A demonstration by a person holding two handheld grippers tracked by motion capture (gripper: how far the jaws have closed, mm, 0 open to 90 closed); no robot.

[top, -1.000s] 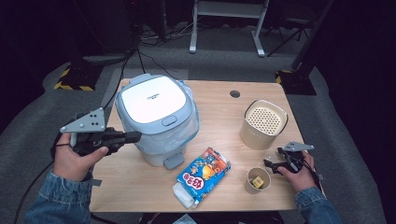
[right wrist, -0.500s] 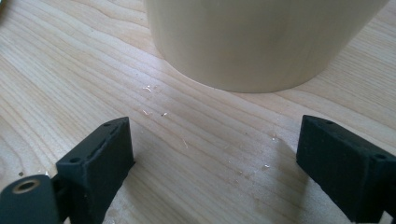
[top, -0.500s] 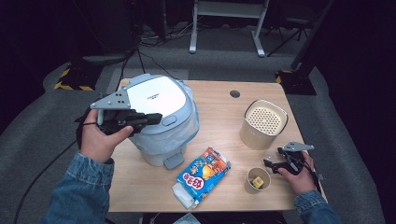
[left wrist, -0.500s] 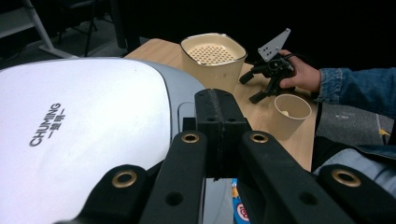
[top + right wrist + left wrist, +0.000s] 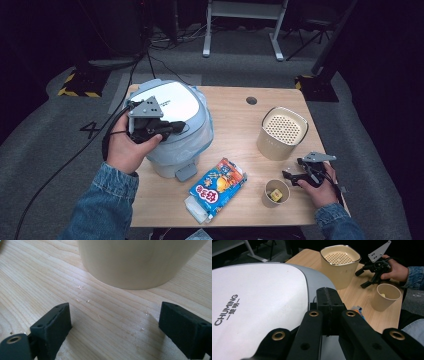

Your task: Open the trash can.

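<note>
The left gripper [image 5: 172, 127], fingers pressed together, is hovering over the rice cooker [image 5: 172, 125] at the bench's [image 5: 240, 125] left, while the right gripper [image 5: 292, 175], fingers apart, is resting between the paper cup [image 5: 275, 192] and the beige container [image 5: 281, 132], a snack bag [image 5: 217, 189] lying between.

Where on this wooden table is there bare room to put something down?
Bare wood lies between the white-lidded rice cooker and the beige perforated container, up to the dark round hole. The front is crowded: blue snack bag, paper cup, right gripper.
</note>
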